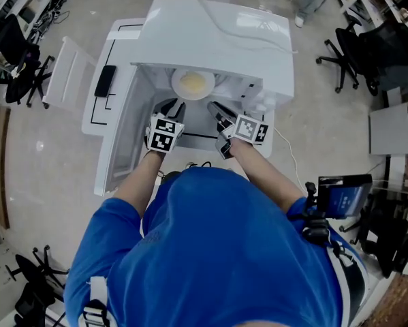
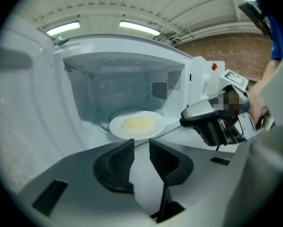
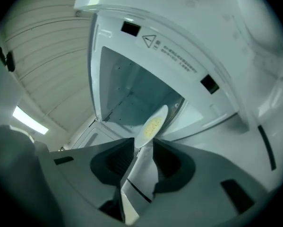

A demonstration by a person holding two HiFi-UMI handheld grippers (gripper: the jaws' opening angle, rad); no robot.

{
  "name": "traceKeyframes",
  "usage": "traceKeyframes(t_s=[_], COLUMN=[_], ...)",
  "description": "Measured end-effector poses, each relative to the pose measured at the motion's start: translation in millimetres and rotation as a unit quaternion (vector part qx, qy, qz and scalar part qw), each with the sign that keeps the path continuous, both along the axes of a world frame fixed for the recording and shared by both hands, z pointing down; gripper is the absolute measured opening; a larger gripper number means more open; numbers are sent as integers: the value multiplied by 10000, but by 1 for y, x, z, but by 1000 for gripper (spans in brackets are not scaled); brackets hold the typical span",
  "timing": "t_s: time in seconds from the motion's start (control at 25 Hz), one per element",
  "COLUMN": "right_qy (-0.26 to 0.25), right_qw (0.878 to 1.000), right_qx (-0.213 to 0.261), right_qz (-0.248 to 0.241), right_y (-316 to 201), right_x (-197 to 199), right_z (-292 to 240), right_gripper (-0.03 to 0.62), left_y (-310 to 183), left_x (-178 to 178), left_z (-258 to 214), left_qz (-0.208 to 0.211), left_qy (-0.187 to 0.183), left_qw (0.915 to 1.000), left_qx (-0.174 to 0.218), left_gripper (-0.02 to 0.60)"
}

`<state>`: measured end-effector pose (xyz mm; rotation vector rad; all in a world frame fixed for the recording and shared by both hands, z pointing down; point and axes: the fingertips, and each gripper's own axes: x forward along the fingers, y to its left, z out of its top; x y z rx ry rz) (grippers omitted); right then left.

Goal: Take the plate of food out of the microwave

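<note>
A white plate of yellow food (image 1: 193, 84) sits inside the open white microwave (image 1: 224, 33). In the left gripper view the plate (image 2: 137, 125) lies on the cavity floor just beyond my left gripper (image 2: 141, 148), whose jaws stand apart with nothing between them. My left gripper (image 1: 171, 107) is at the plate's near left rim, my right gripper (image 1: 217, 111) at its near right. In the right gripper view, rolled on its side, the plate (image 3: 153, 126) shows nearly edge-on. Its near rim reaches the gap of my right gripper (image 3: 143, 150), and the pads do not press on it.
The microwave's door (image 1: 115, 114) hangs open to the left, with a dark handle (image 1: 105, 80). Its control panel (image 2: 202, 84) is right of the cavity. Office chairs (image 1: 367, 53) stand at the back right, and a dark device (image 1: 343, 196) is beside the person's right elbow.
</note>
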<state>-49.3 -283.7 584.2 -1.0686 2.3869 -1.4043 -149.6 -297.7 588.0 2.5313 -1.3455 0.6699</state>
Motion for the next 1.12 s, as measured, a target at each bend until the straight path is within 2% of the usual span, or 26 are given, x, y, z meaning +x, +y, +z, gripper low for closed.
traceKeyframes(t_s=[0.16, 0.36, 0.6, 0.76, 1.0, 1.12], right_qy=[-394, -745, -1080, -1147, -1285, -1381], right_qw=[9983, 9939, 9872, 9847, 9795, 9766], right_qx=[-314, -654, -946, -1082, -1296, -1382], right_qz=[275, 473, 689, 744, 847, 894], right_y=[-10, -20, -29, -34, -39, -40], right_x=[-2, -8, -11, -16, -19, -21], right_z=[8, 17, 21, 24, 32, 34], right_gripper=[127, 144, 152, 152, 152, 152], left_y=[-2, -6, -12, -16, -20, -22], left_x=[-3, -7, -6, -4, -8, -9], left_z=[2, 9, 6, 6, 12, 14], left_qz=[-402, -655, -897, -1002, -1174, -1201], left_qy=[908, 1579, 2435, 2806, 3143, 3214], left_qw=[9937, 9813, 9581, 9445, 9284, 9246], left_qx=[-522, -886, -1214, -1382, -1597, -1653], left_gripper=[109, 137, 155, 164, 166, 167])
